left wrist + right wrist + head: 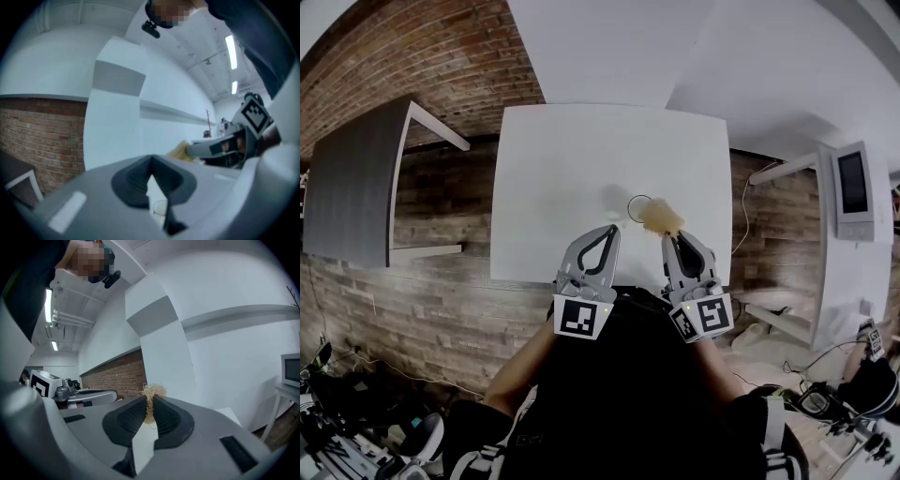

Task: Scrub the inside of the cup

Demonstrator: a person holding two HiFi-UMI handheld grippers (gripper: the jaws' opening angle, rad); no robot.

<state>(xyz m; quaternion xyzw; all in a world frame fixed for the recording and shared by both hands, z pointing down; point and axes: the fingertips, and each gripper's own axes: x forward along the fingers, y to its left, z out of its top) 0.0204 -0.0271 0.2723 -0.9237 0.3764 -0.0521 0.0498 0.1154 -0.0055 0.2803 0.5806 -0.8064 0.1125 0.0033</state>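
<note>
A clear cup (638, 207) stands on the white table (562, 169), near its front edge; only its thin rim outline shows. My right gripper (671, 234) is shut on a straw-coloured fibrous scrubber (661, 217), which hangs just right of the cup's rim. In the right gripper view the scrubber (152, 394) is pinched between the dark pads and sticks out past the tips. My left gripper (607, 231) is shut with nothing in it, its tip just left of the cup. Under its closed jaws in the left gripper view, the cup (159, 208) shows small.
A dark grey table (347, 187) stands to the left and a white stand with a screen device (853, 187) to the right. The floor has a brick pattern. Cables and gear (825, 403) lie on the floor at the lower right.
</note>
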